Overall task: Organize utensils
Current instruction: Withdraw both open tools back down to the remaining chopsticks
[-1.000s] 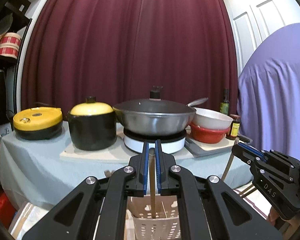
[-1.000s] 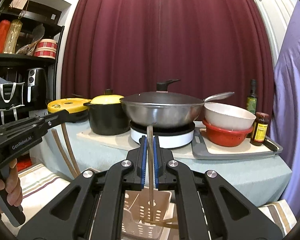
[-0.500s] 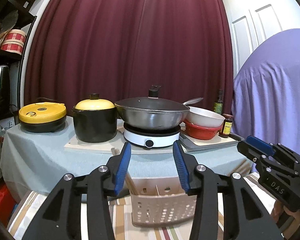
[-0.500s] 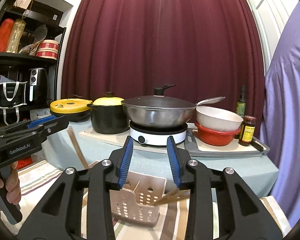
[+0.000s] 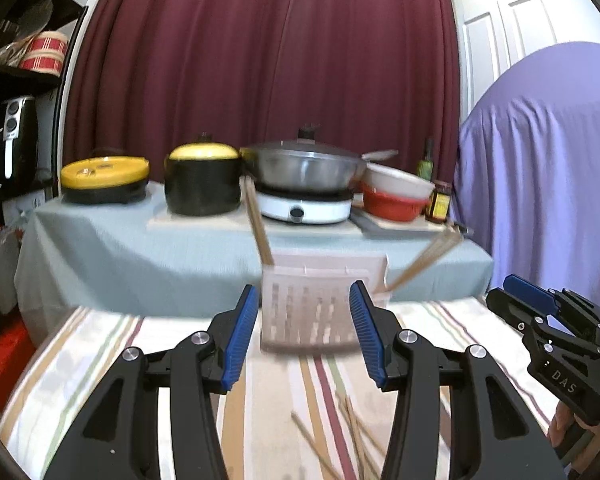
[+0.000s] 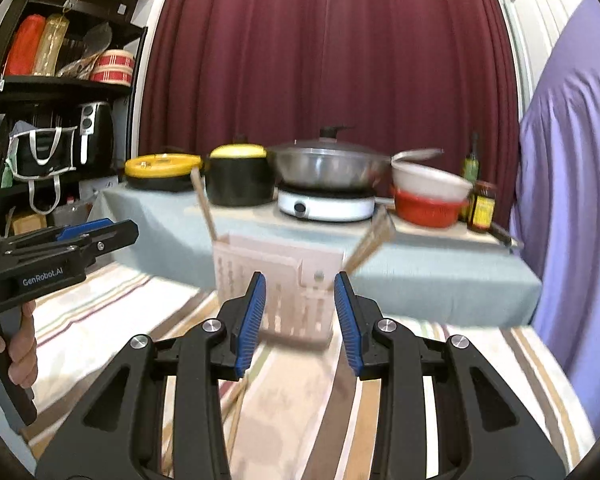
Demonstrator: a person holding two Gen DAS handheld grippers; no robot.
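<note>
A pale perforated utensil basket [image 5: 316,304] [image 6: 276,288] stands on the striped cloth ahead of both grippers. Wooden chopsticks lean out of it: one to the left [image 5: 256,220] [image 6: 204,204], others to the right [image 5: 428,256] [image 6: 370,244]. Several loose chopsticks [image 5: 352,436] [image 6: 236,404] lie on the cloth below the fingers. My left gripper [image 5: 304,288] is short of the basket, its jaws opening with nothing between them. My right gripper [image 6: 300,278] is open and holds nothing. Each gripper shows from the side in the other's view [image 5: 540,320] [image 6: 80,236].
Behind the basket, a table with a blue-grey cloth [image 5: 140,248] carries a yellow-lidded cooker [image 5: 104,180], a black pot [image 5: 202,184], a wok on a white hob [image 5: 304,204], bowls [image 5: 396,196] and bottles. A dark shelf [image 6: 60,128] stands left, a purple cover [image 5: 540,184] right.
Both grippers were shut on an upright chopstick above the basket, then opened and let go. Both have since drawn back and sunk, so the basket now sits farther ahead.
</note>
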